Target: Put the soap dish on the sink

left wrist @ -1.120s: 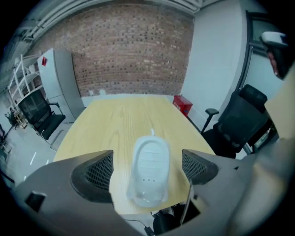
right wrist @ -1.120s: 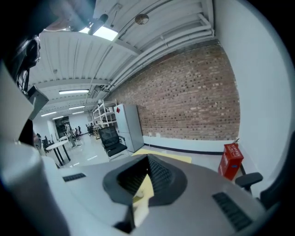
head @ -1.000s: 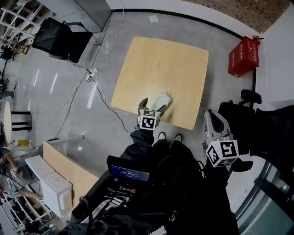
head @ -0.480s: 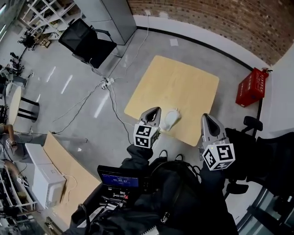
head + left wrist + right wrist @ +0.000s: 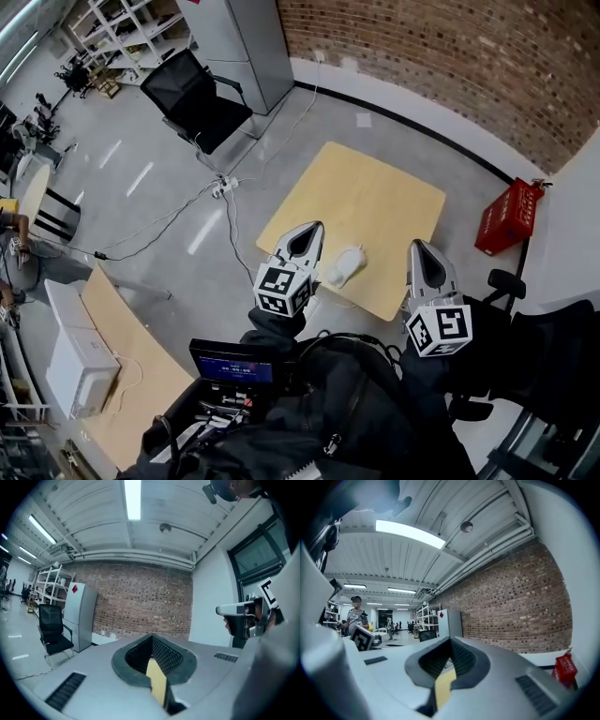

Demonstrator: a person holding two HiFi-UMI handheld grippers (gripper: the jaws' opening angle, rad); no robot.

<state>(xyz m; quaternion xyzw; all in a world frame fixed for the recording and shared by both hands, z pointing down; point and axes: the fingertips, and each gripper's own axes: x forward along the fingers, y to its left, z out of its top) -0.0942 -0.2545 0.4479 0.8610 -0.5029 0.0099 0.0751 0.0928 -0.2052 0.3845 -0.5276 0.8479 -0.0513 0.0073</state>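
A grey floor runs to a brick wall point(image 5: 450, 56), with a pale wooden tabletop point(image 5: 375, 187) standing on it. The left gripper point(image 5: 307, 234) has its jaws pressed together on nothing, and the right gripper point(image 5: 420, 255) likewise, both held level. Between the two pairs of jaws, closer to the left pair and touched by neither, the white soap dish point(image 5: 344, 266) lies on the tabletop near its edge. Beyond the right jaws stands a red crate point(image 5: 509, 216); beyond the left, a black chair point(image 5: 192, 94) and a grey cabinet point(image 5: 248, 42).
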